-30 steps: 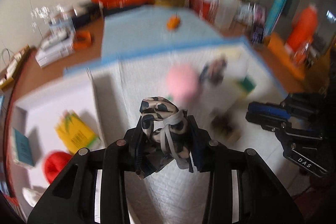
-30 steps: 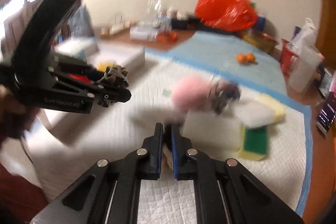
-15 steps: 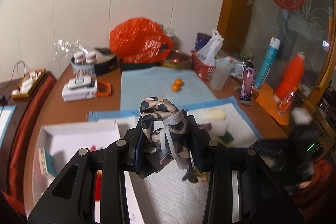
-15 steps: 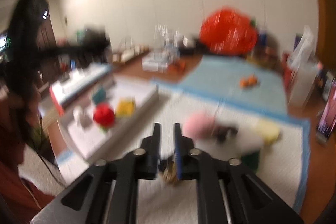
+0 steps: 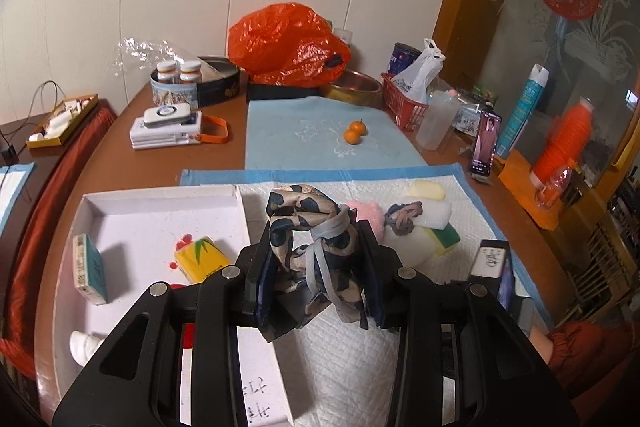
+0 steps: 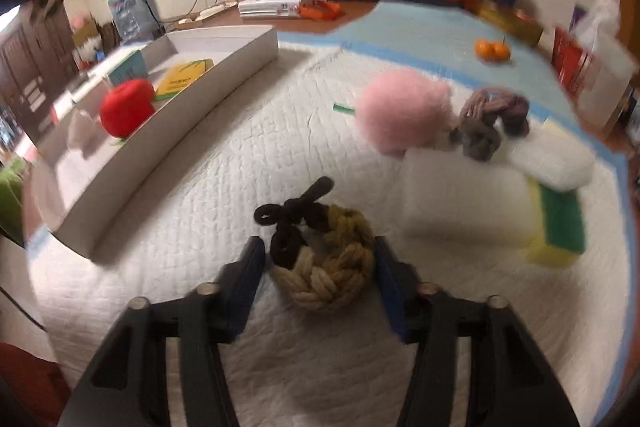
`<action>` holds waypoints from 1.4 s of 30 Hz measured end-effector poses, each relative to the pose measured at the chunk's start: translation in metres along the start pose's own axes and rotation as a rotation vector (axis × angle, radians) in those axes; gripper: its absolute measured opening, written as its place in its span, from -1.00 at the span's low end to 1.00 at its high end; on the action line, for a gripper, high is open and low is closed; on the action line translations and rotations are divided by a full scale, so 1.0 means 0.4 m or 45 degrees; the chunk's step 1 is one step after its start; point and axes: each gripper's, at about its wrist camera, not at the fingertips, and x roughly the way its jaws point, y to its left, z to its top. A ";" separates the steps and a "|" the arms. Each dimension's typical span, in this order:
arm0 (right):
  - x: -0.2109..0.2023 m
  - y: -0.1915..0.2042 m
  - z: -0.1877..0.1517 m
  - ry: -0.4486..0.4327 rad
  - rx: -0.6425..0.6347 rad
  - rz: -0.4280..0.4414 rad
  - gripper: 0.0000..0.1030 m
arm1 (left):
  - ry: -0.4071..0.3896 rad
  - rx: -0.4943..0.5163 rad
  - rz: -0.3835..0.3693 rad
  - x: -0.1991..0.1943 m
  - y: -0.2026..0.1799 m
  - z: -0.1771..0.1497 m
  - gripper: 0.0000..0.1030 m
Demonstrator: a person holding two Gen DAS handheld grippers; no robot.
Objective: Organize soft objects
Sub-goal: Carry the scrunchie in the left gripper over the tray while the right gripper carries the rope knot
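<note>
My left gripper (image 5: 316, 263) is shut on a leopard-print fabric scrunchie (image 5: 310, 223) and holds it above the quilted white mat (image 5: 352, 359), beside the white box (image 5: 160, 193). My right gripper (image 6: 320, 267) is open, its fingers on either side of a braided tan and brown hair tie (image 6: 320, 259) lying on the mat (image 6: 224, 187). A pink fluffy ball (image 6: 400, 111), a grey-purple knitted scrunchie (image 6: 488, 123) and white, yellow and green sponges (image 6: 500, 195) lie further back. The white box (image 6: 208, 83) holds a red ball (image 6: 126, 111) and a yellow packet (image 6: 186, 77).
In the left wrist view the box holds a teal packet (image 5: 90, 269) and a yellow packet (image 5: 202, 259). Behind the mat lie two small oranges (image 5: 354, 133), an orange plastic bag (image 5: 286, 45), a red basket (image 5: 404, 101), a phone (image 5: 485, 147) and bottles.
The right gripper has opened and come down around the braided hair tie on the mat. The left gripper has risen with the leopard scrunchie and shifted towards the box.
</note>
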 end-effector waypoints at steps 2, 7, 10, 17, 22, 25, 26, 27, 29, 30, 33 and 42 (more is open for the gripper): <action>-0.028 0.000 0.000 -0.013 0.005 0.025 -0.43 | -0.033 -0.007 0.010 -0.019 0.009 0.010 -0.29; -0.241 -0.010 0.113 -0.341 0.068 0.085 -0.43 | -0.191 0.006 0.056 -0.102 0.006 0.069 -0.29; -0.398 -0.008 0.202 -0.609 0.111 0.074 -0.42 | -0.301 0.034 0.099 -0.156 -0.010 0.096 -0.29; -0.564 0.021 0.251 -0.932 0.230 0.162 -0.42 | -0.319 -0.001 0.139 -0.173 0.015 0.077 -0.29; -0.501 0.018 0.272 -0.843 0.273 0.230 -0.42 | -0.316 -0.065 0.172 -0.187 0.059 0.062 -0.29; -0.484 0.010 0.272 -0.814 0.314 0.255 -0.42 | -0.319 -0.080 0.190 -0.198 0.074 0.057 -0.29; -0.484 0.012 0.271 -0.813 0.319 0.258 -0.42 | -0.319 -0.082 0.194 -0.199 0.075 0.056 -0.29; -0.490 0.019 0.268 -0.815 0.319 0.260 -0.42 | -0.319 -0.084 0.197 -0.201 0.078 0.056 -0.29; -0.492 0.029 0.267 -0.820 0.312 0.262 -0.42 | -0.320 -0.086 0.204 -0.206 0.080 0.054 -0.29; -0.494 0.037 0.265 -0.822 0.306 0.263 -0.42 | -0.320 -0.086 0.208 -0.208 0.082 0.053 -0.29; -0.495 0.049 0.267 -0.825 0.300 0.270 -0.42 | -0.321 -0.088 0.214 -0.214 0.088 0.051 -0.29; -0.484 0.062 0.280 -0.815 0.281 0.289 -0.42 | -0.317 -0.112 0.229 -0.223 0.118 0.039 -0.29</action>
